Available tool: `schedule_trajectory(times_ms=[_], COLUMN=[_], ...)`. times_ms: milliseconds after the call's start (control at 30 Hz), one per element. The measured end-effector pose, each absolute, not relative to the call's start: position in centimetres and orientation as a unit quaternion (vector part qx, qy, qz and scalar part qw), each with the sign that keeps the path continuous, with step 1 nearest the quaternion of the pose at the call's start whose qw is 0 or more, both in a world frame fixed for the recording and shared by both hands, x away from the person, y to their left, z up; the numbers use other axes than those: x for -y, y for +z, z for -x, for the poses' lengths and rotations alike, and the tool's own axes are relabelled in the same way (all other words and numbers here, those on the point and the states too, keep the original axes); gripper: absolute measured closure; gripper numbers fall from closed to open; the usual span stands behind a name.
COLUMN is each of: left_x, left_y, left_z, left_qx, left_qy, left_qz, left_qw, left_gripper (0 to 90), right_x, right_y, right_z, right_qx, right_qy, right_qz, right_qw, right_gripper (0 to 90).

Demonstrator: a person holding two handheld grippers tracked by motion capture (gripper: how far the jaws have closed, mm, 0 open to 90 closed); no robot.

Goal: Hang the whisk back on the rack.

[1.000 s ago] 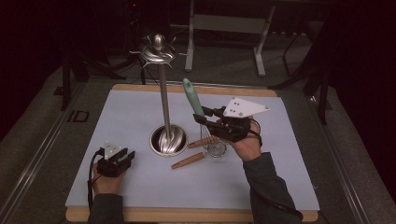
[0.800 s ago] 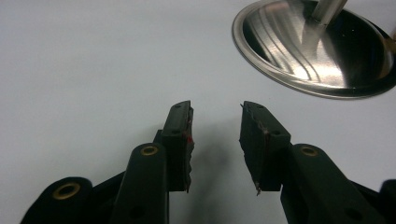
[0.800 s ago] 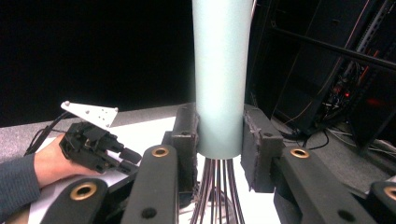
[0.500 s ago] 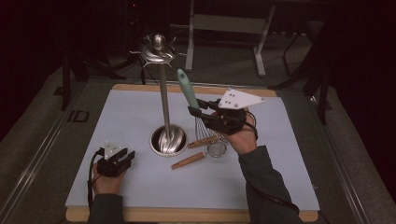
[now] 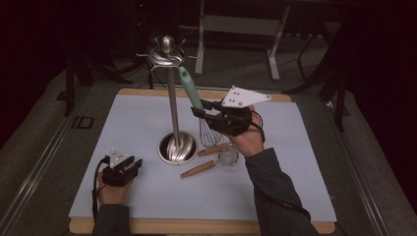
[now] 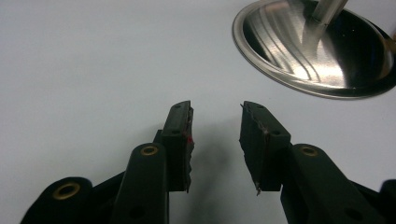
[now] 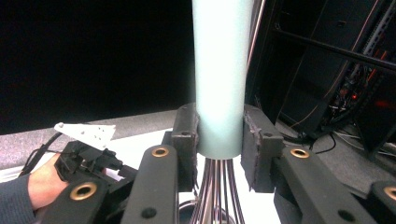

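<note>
A whisk with a pale teal handle [image 5: 188, 88] and wire loops [image 5: 208, 133] hangs nearly upright above the mat, its handle top close to the hooked crown [image 5: 167, 53] of a tall steel utensil stand. My right gripper [image 5: 197, 110] is shut on the handle's lower end. In the right gripper view the handle [image 7: 219, 65] is pinched between both jaws, with the wires [image 7: 215, 191] below. My left gripper [image 5: 121, 168] rests on the mat at the front left. It is open and holds nothing [image 6: 215, 135].
The stand's round steel base [image 5: 176, 147] [image 6: 317, 51] sits mid-mat on a light blue mat [image 5: 137, 123]. A small strainer [image 5: 228, 157] with a wooden handle and another wooden-handled tool [image 5: 198, 168] lie just right of the base. Dark frames stand behind the table.
My right gripper has lifted the whisk up and to the left, bringing its handle closer to the stand's top. The left gripper has stayed put.
</note>
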State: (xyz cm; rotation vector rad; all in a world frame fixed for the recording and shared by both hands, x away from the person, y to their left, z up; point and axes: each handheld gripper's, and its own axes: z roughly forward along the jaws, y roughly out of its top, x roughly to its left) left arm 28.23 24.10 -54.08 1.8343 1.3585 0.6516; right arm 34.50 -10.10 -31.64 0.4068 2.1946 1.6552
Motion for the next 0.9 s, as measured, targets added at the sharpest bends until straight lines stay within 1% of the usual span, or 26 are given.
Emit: schedule_trajectory(times_ms=[500,600,700,767,900], left_x=[-24.1,-24.1,-24.1,-24.1,-24.1], left_y=[-54.1,-54.1,-54.1,-54.1,-54.1], left_z=[-28.2,-28.2,-28.2,-28.2,-28.2], left_qx=[-0.531,-0.531,-0.531,-0.531,-0.531], left_qy=[0.254,0.253,0.253,0.253,0.253], left_qz=[-0.716,-0.716,-0.716,-0.716,-0.716], left_qw=[0.375,0.376,0.376,0.376,0.375], left_gripper=[64.0,64.0,64.0,64.0,64.0], right_x=[8.8,8.1,7.8,7.6,7.7], right_y=[-32.1,-32.3,-32.3,-32.2,-32.3], right_z=[-35.7,-35.8,-35.7,-35.6,-35.4], right_qx=[-0.776,-0.78,-0.781,-0.785,-0.791], right_qy=[0.583,0.573,0.571,0.566,0.554], right_qz=[-0.161,-0.163,-0.163,-0.161,-0.159], right_qw=[0.181,0.191,0.191,0.194,0.206], right_gripper=[69.2,67.5,61.7,60.0,59.1])
